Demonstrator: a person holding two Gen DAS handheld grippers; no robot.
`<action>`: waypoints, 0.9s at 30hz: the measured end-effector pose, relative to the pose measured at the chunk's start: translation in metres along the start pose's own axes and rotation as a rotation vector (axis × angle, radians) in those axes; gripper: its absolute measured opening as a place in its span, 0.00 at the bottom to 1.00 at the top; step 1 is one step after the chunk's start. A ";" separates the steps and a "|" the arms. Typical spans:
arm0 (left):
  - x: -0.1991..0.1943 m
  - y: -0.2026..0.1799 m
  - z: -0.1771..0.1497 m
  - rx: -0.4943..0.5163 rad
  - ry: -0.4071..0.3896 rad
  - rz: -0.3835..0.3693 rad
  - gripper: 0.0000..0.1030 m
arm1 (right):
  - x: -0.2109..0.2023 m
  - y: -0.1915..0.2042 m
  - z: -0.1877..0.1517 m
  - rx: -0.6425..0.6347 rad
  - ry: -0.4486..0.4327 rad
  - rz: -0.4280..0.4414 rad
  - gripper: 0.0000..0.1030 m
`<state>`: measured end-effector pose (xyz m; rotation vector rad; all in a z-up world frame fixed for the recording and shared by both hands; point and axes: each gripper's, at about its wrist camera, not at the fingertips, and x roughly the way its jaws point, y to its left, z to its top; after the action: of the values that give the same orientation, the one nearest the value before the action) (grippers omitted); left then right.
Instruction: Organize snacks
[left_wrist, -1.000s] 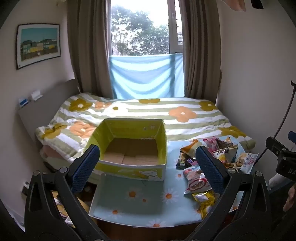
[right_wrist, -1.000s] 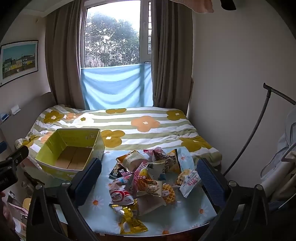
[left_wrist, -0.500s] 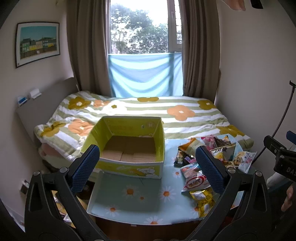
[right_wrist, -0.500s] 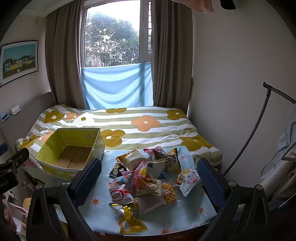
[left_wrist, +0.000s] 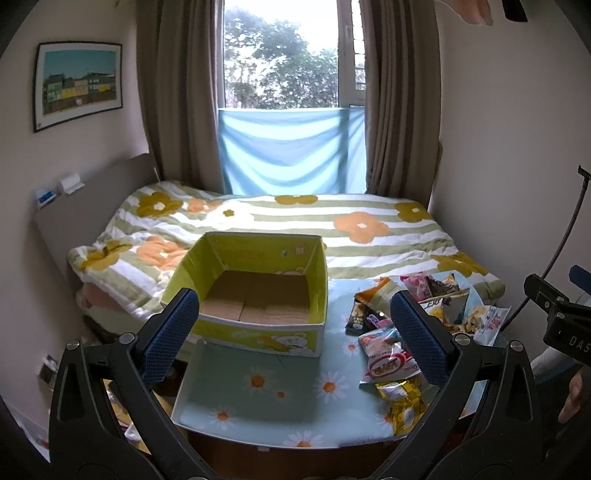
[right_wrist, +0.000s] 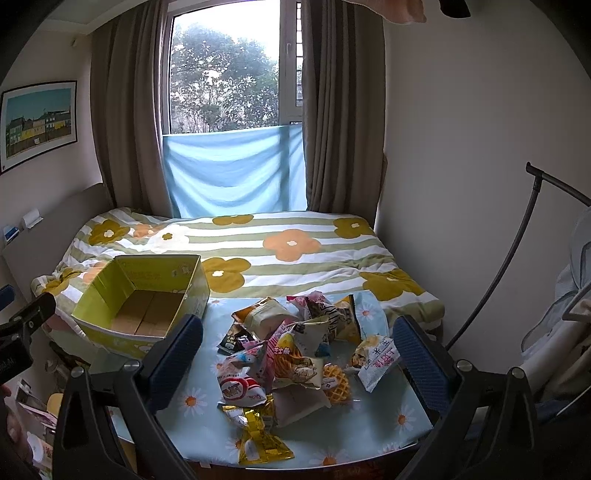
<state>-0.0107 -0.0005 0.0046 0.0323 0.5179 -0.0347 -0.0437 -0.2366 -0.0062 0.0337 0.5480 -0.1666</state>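
Observation:
An empty yellow-green cardboard box (left_wrist: 258, 291) stands at the far left of a small table (left_wrist: 280, 402) with a daisy cloth; it also shows in the right wrist view (right_wrist: 144, 306). A pile of snack packets (right_wrist: 295, 350) lies on the right half of the table, also seen in the left wrist view (left_wrist: 410, 332). My left gripper (left_wrist: 295, 336) is open and empty, held above the table in front of the box. My right gripper (right_wrist: 295, 358) is open and empty, held above the snack pile.
A bed with a flowered striped quilt (right_wrist: 258, 247) lies right behind the table. Walls close in on both sides. A black curved stand (right_wrist: 517, 258) rises at the right. Clutter sits on the floor to the left of the table (right_wrist: 33, 424).
The left wrist view has pulled back and tilted up slightly, so box and table sit lower and smaller. The right gripper has barely moved. Both stay open.

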 end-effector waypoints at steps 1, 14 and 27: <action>0.000 0.000 0.000 0.000 0.001 0.001 1.00 | 0.000 0.000 0.000 0.001 0.001 0.000 1.00; 0.002 -0.003 0.002 0.004 0.002 0.001 1.00 | -0.001 -0.002 -0.001 0.000 0.001 0.002 1.00; 0.002 -0.005 0.002 0.003 0.005 0.004 1.00 | 0.000 -0.003 -0.001 0.005 0.002 0.003 1.00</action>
<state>-0.0075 -0.0055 0.0053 0.0368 0.5224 -0.0317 -0.0447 -0.2395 -0.0072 0.0395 0.5491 -0.1650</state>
